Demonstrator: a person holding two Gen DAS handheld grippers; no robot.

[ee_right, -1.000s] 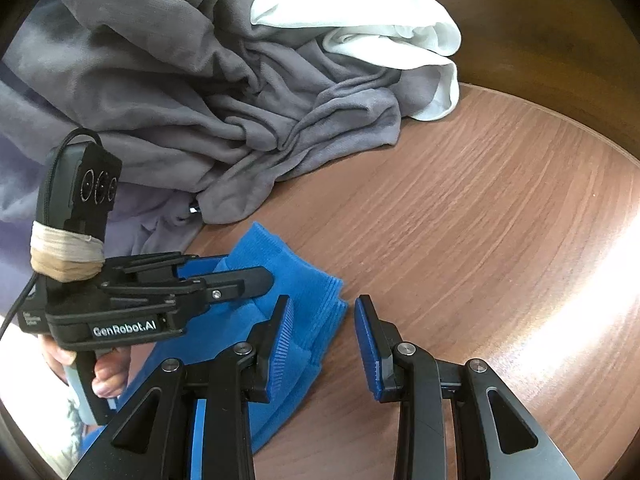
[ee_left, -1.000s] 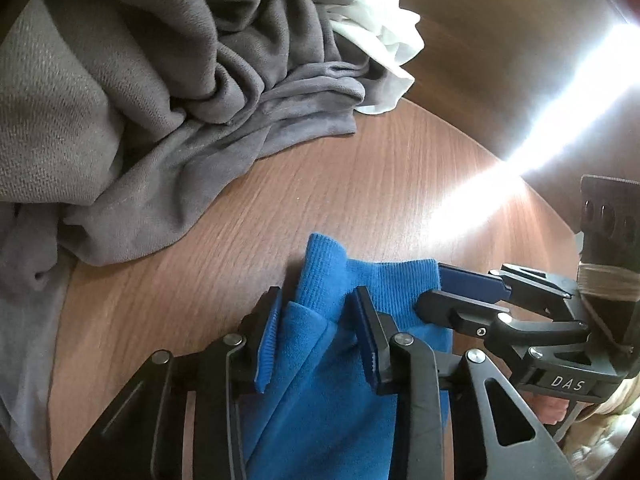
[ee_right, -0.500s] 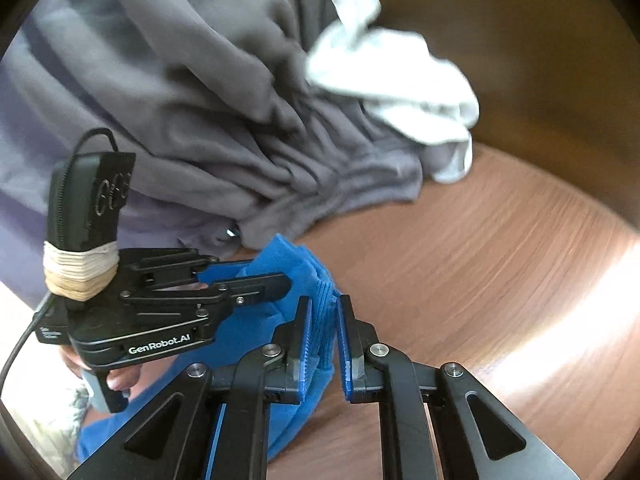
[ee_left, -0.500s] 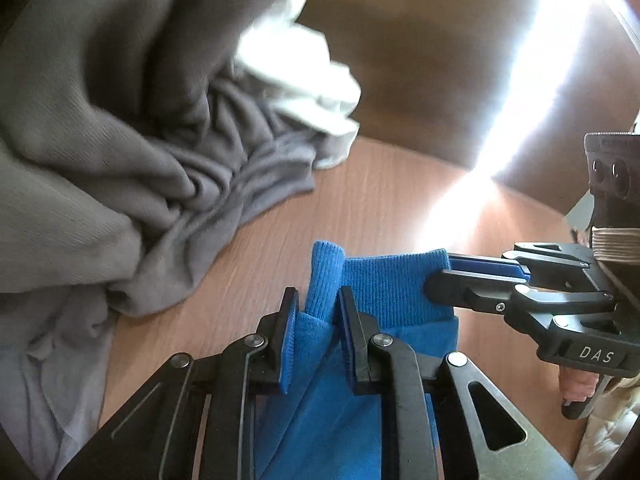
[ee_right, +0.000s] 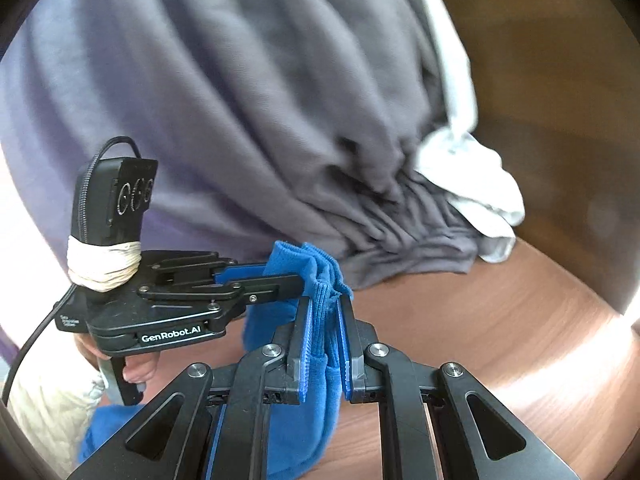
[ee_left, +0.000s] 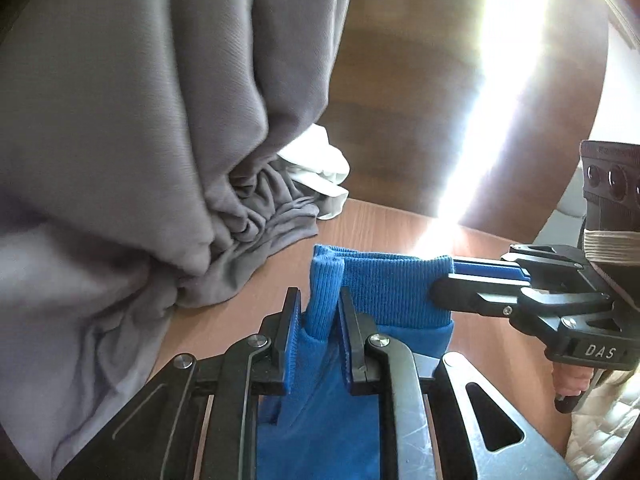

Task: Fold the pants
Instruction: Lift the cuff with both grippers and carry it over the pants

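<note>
The blue pants [ee_left: 392, 284] hang by their ribbed waistband between both grippers, lifted off the wooden table [ee_left: 380, 224]. In the left wrist view my left gripper [ee_left: 316, 300] has a bunched fold of the band between its pads, and its jaws are closing on it. My right gripper [ee_left: 448, 280] pinches the band's other end from the right. In the right wrist view my right gripper [ee_right: 324, 312] is shut on a gathered edge of the blue pants [ee_right: 316, 408], with the left gripper [ee_right: 280, 276] gripping just to its left. The legs hang down below and are mostly hidden.
A large heap of grey cloth [ee_right: 240, 120] fills the left and the back, with a white garment [ee_right: 472, 176] at its right edge. Bare wooden table [ee_right: 500, 320] lies to the right, with strong sun glare. A person's fingers [ee_right: 136, 368] hold the left gripper's handle.
Both grippers closed on the blue waistband and lifted it off the table. The band now hangs stretched between them, and the grey heap looks nearer and larger.
</note>
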